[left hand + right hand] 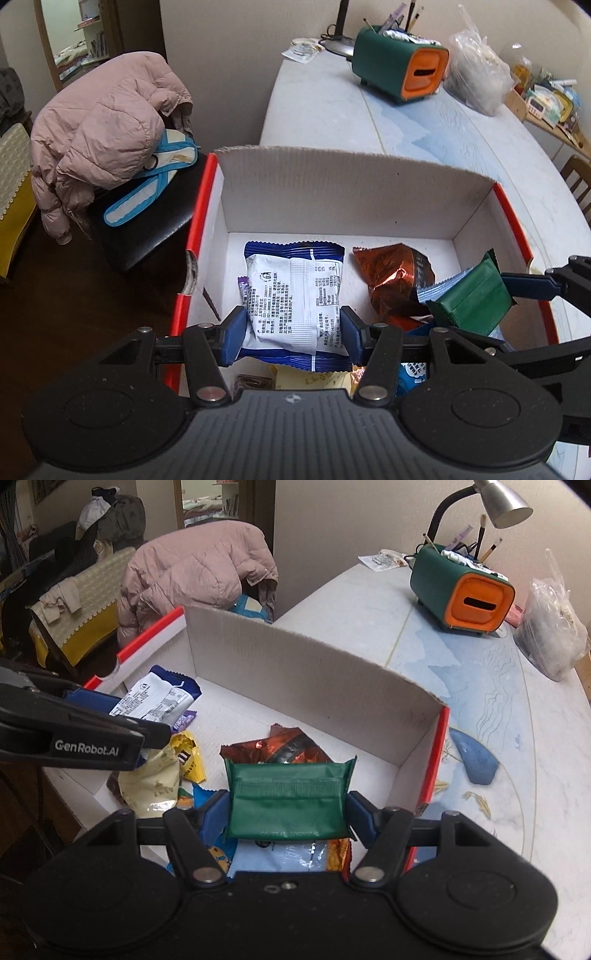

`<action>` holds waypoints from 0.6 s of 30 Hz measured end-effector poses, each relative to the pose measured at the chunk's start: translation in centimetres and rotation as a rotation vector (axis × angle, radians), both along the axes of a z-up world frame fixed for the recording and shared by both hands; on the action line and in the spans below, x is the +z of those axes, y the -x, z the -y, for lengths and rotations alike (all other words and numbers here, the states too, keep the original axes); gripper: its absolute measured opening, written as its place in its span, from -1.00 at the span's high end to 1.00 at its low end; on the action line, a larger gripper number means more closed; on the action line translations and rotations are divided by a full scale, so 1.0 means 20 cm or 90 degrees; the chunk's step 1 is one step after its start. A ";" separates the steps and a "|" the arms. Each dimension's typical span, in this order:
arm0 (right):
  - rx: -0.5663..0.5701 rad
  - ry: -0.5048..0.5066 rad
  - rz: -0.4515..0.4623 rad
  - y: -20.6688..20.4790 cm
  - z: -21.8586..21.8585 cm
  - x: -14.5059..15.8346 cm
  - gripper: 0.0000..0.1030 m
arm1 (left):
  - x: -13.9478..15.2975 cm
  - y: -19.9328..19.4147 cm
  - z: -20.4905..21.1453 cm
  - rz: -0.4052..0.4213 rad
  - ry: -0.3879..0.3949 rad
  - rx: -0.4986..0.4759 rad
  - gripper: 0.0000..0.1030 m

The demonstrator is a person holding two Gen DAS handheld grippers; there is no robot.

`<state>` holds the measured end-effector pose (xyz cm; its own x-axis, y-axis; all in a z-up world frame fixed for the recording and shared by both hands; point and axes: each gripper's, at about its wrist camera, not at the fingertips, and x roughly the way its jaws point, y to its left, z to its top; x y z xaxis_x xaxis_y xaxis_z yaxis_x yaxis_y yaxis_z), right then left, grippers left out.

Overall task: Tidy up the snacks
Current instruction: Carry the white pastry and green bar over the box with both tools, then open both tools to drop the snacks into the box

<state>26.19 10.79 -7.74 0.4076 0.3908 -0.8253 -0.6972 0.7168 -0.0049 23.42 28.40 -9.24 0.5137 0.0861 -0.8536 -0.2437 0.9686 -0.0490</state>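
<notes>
Left gripper (293, 334): pinching white-and-blue packet (291, 295); right gripper (288, 814): pinching green packet (288, 797); both over cardboard box (332, 192) at desk (461, 129) edge

Both wrist views sit just behind own tongs, tilted steeply down, close over open box (332, 192). Shared: box, worktop (461, 672) beyond; each view catches other tongs at side.

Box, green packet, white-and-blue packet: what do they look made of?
Box: corrugated cardboard, matte white inside, going by the fluted top edge; red outer face.
Green packet: probably plastic film, satin sheen, ribbed heat-seal strip.
White-and-blue packet: likely glossy printed plastic film, with crimped ends and a back seam.
</notes>
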 end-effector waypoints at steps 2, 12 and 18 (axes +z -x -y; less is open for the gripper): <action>-0.004 0.005 -0.002 -0.01 0.00 -0.01 -0.31 | -0.01 -0.01 0.00 -0.004 -0.001 -0.005 -0.04; -0.015 -0.002 -0.011 -0.03 0.00 -0.04 -0.54 | -0.04 -0.02 0.04 -0.012 -0.010 -0.017 -0.04; -0.021 -0.012 -0.015 -0.03 0.03 -0.03 -0.59 | 0.00 0.01 0.06 0.002 -0.009 -0.019 -0.07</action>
